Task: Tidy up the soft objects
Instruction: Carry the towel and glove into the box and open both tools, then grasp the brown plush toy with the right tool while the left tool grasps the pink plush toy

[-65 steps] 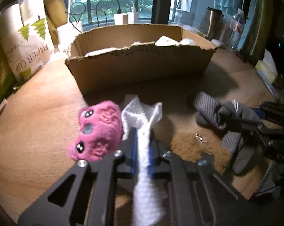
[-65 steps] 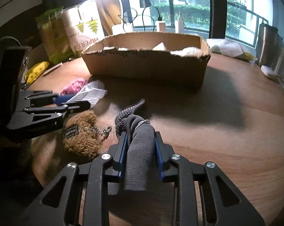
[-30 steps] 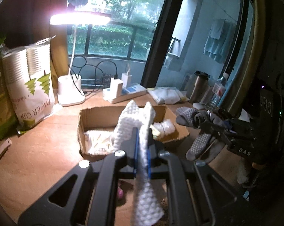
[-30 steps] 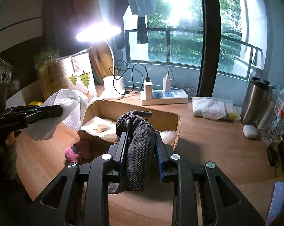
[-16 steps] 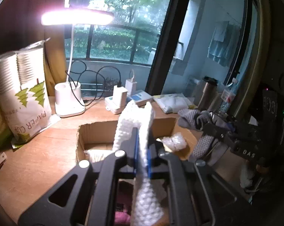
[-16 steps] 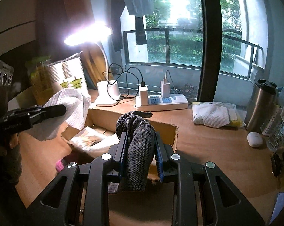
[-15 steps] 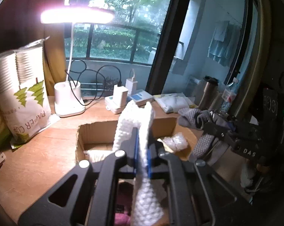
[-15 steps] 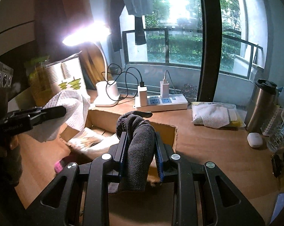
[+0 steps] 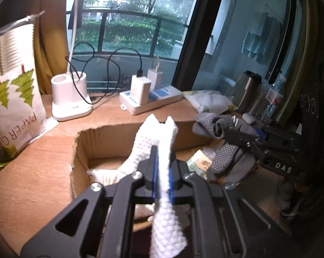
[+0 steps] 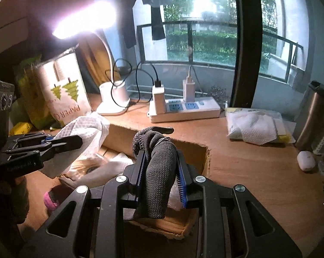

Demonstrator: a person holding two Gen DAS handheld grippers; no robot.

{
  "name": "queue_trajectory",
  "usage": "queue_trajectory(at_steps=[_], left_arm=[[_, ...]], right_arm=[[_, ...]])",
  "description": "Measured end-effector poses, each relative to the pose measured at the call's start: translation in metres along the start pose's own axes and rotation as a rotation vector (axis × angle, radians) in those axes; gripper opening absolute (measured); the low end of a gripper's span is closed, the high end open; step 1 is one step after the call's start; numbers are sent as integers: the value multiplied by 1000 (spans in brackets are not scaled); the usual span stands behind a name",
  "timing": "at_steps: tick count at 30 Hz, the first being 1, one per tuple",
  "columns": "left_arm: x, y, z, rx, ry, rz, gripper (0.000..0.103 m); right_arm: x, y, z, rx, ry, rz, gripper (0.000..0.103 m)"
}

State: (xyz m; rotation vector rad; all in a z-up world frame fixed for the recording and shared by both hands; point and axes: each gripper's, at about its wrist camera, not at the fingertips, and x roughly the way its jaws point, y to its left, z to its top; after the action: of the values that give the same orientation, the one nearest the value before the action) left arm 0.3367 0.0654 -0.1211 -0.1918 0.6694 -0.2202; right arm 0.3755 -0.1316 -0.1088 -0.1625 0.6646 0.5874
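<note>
My left gripper [image 9: 162, 172] is shut on a white textured cloth [image 9: 159, 137] and holds it above the open cardboard box [image 9: 82, 150]. It also shows in the right wrist view [image 10: 63, 143], with the cloth [image 10: 86, 131] over the box's left end. My right gripper [image 10: 161, 165] is shut on a grey knitted glove [image 10: 159, 172] and holds it above the box's right part [image 10: 205, 159]. The glove also shows in the left wrist view [image 9: 222, 129]. Soft white things lie inside the box. A pink plush [image 10: 51, 201] peeks out beside the box.
On the wooden table stand a white lamp base [image 9: 69, 99], a power strip with chargers [image 10: 183, 109], a paper-cup bag [image 9: 11, 107], a pack of tissues [image 10: 256, 126], a steel tumbler [image 10: 314, 111] and a small white case [image 10: 305, 160].
Both grippers have moved forward and lower over the box since half a second ago, still holding the cloth and the glove. Two seconds ago both were low at the table.
</note>
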Motion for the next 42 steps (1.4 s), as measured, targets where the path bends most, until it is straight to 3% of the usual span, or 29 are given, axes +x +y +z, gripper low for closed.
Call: queue_trajectory(at_steps=[4, 8, 12, 15, 16, 17, 25, 28, 31, 42], left_arm=[[10, 3, -2, -14, 34, -2, 10], [13, 1, -4, -15, 51, 9, 20], [9, -3, -4, -2, 48, 18, 24], [2, -5, -4, -3, 36, 17, 43], [-1, -5, -4, -6, 28, 15, 55], [-5, -4, -3, -13, 15, 10, 58], [-35, -12, -2, 3, -36, 18, 61], [-44, -13, -4, -1, -53, 12, 78], [-53, -15, -5, -1, -79, 10, 89], [-76, -8, -16, -8, -95, 34, 90]], right_arm=[[11, 0, -5, -2, 31, -9, 28], [19, 1, -8, -4, 64, -22, 30], [23, 5, -12, -15, 96, -45, 33], [20, 6, -12, -11, 100, -63, 41], [15, 6, -11, -7, 88, -65, 43], [11, 7, -10, -5, 77, -67, 47], [-24, 23, -3, -16, 20, -68, 51], [-36, 32, -4, -20, 5, -64, 51], [-46, 38, -4, -14, -4, -59, 51], [-57, 61, -17, -20, 10, -34, 51]])
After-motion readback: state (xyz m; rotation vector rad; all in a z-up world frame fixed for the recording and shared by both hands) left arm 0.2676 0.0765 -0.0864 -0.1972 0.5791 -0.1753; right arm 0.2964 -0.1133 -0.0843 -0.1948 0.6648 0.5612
